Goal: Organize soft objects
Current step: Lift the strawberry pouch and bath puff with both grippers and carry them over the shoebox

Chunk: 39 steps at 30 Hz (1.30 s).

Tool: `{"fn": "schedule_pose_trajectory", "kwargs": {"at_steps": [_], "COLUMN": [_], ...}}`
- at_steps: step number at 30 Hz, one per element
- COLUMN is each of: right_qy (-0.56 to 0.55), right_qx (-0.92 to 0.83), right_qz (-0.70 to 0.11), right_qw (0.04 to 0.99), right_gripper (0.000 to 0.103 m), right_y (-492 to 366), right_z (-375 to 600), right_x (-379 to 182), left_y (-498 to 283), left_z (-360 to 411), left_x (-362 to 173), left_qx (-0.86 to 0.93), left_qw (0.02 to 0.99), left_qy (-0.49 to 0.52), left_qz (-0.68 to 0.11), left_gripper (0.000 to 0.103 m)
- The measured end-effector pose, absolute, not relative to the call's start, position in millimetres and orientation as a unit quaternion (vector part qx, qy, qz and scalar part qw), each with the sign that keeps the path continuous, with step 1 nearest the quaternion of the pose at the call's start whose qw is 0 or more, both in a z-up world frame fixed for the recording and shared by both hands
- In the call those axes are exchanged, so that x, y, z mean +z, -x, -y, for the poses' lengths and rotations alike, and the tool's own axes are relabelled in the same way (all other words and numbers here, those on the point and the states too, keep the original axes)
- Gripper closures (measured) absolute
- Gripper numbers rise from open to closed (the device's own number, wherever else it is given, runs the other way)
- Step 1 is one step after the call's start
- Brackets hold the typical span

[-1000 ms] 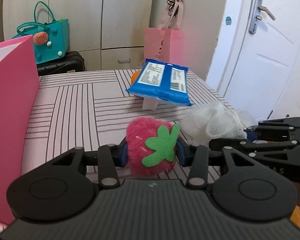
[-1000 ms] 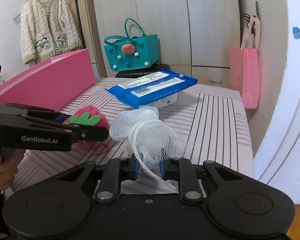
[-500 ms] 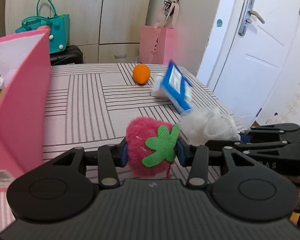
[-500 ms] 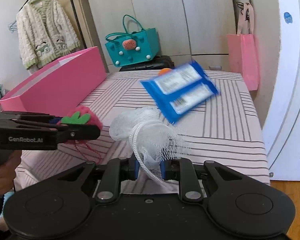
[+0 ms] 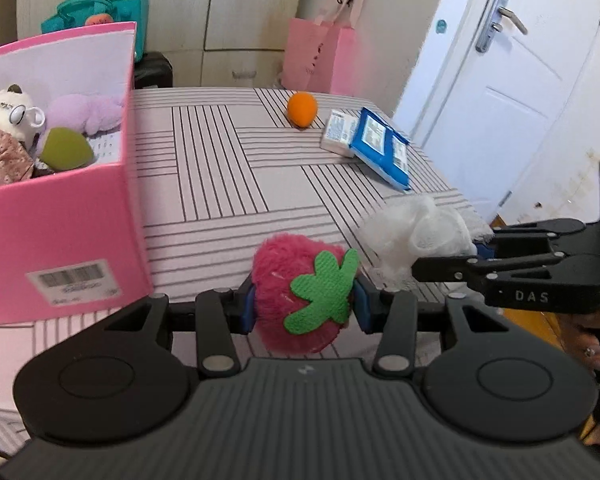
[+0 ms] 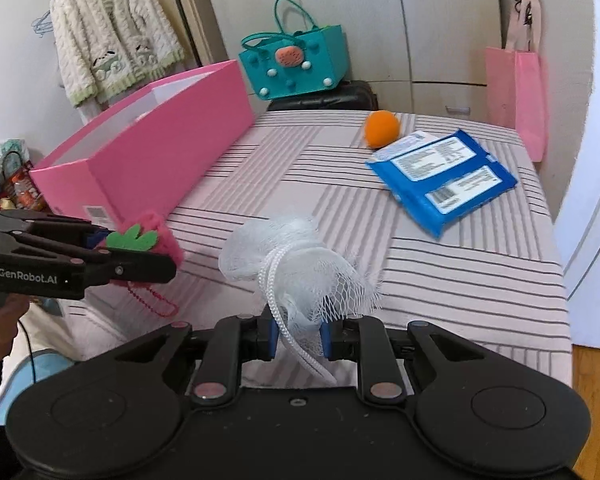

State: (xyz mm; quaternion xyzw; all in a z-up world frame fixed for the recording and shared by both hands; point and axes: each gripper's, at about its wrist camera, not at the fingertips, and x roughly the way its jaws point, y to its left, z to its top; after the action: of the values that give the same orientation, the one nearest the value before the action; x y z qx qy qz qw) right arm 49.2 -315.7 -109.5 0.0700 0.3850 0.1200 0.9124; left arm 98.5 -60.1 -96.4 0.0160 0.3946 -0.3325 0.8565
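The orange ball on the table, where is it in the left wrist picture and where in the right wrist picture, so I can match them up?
Left wrist view: orange ball sits upper middle, at the table's far end, just left of the blue wipes pack.
Right wrist view: the ball sits upper right of centre, just behind the pack.
Shared landmark: the pink box, left in both.

Blue pack (image 5: 382, 148) dropped flat; pink box (image 5: 60, 232) nearer.
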Motion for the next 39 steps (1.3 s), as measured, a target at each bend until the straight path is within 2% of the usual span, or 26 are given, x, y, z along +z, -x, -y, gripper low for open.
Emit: {"fn": "schedule_pose_trajectory", "kwargs": {"at_steps": [11, 22, 32, 39], "right_qy": [-0.062, -0.003, 0.002, 0.010], "right_qx": [0.219, 0.286, 0.319, 0.314], "right_qz": [-0.428, -0.390, -0.360, -0.342], "right_qw": [0.875, 0.875, 0.877, 0.886], "right_gripper": [0.079, 0.077, 0.077, 0.076], "right_y": [-36.0, -21.0, -38.6, -66.0], "right_z": [269.8, 214.7, 193.9, 191.5], "right_x": [-55.4, -2.0, 20.6, 26.0], "left_y": [-65.4, -56.1, -68.0, -84.8], "left_z": [19.1, -29.3, -56.5, -72.0], "left_x": [-42.8, -17.6, 0.8, 11.0], "left_qx": [-0.346, -0.341, -0.323, -0.322], "left_qw": [0.845, 0.846, 0.857, 0.874], "left_qy": [-0.084, -0.066, -0.060, -0.035], "left_qz": [-0.400, -0.404, -0.398, -0.363], "left_gripper": [0.058, 0.058, 0.058, 0.057]}}
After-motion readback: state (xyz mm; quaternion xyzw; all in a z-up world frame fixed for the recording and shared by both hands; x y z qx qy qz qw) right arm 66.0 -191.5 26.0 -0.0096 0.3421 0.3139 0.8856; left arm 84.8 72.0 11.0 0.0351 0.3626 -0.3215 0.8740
